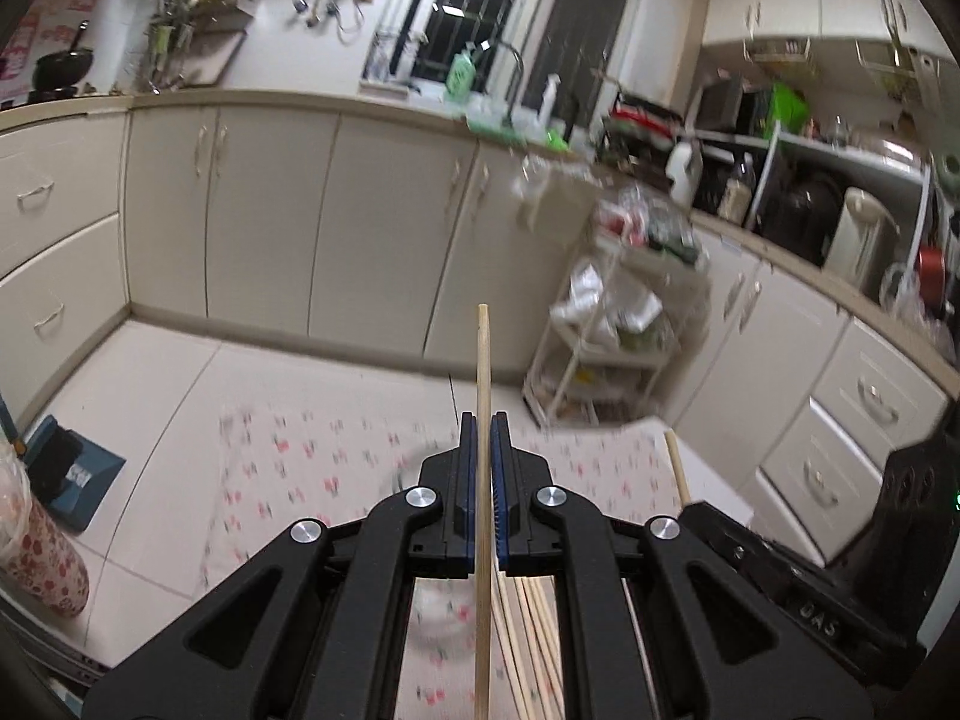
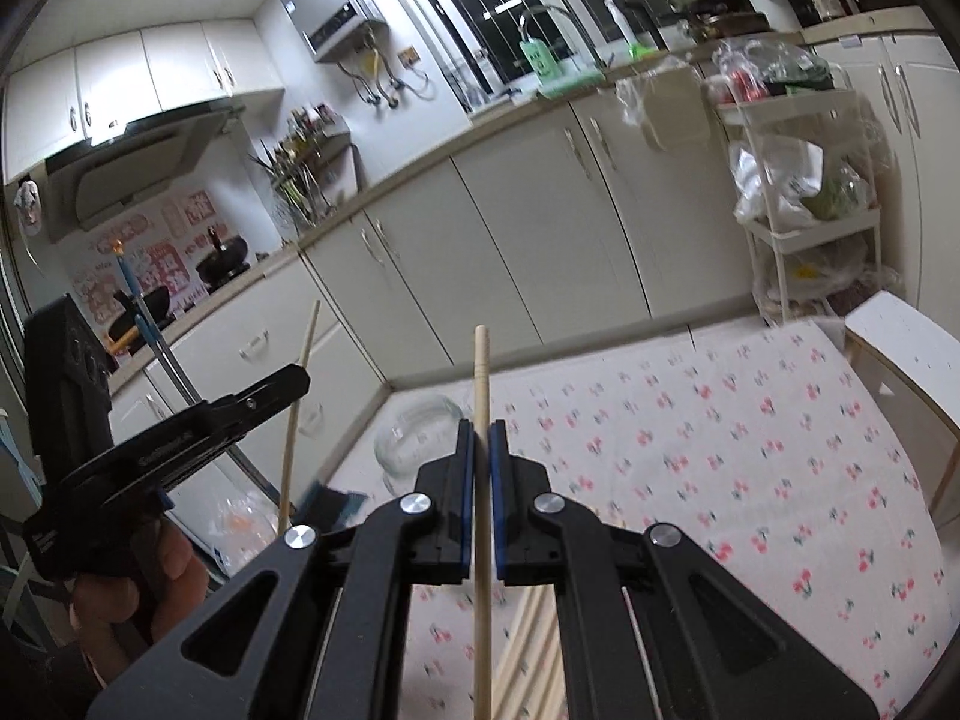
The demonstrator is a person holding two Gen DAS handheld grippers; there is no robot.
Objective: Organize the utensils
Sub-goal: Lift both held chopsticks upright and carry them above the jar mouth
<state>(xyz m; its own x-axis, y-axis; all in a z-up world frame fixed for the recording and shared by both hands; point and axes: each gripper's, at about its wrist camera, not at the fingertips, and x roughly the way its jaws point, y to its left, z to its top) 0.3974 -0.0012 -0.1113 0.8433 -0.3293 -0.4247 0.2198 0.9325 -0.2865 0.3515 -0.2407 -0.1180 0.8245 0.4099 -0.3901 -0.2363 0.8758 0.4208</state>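
You are working over a table spread with a white cloth printed with small red cherries (image 2: 720,480), set in a kitchen with cream base cabinets (image 1: 270,210) running along the walls. Beyond the cloth's far corner stands a white slatted trolley (image 2: 810,228), its shelves stuffed with white plastic bags and green produce. On the cloth sits a clear round glass jar (image 2: 420,438); it is blurred, and nothing shows inside it. At the left edge of your left view stands a tall tumbler with a red flower pattern (image 1: 42,552).

Your left gripper (image 1: 483,438) is clamped on one pale wooden chopstick (image 1: 483,390), which stands upright between the blue pads. Your right gripper (image 2: 480,444) is likewise closed on a second pale wooden chopstick (image 2: 481,396), also upright. Each gripper shows in the other's view, close alongside. Under both grippers a loose bundle of further wooden chopsticks (image 1: 534,648) lies on the cloth.
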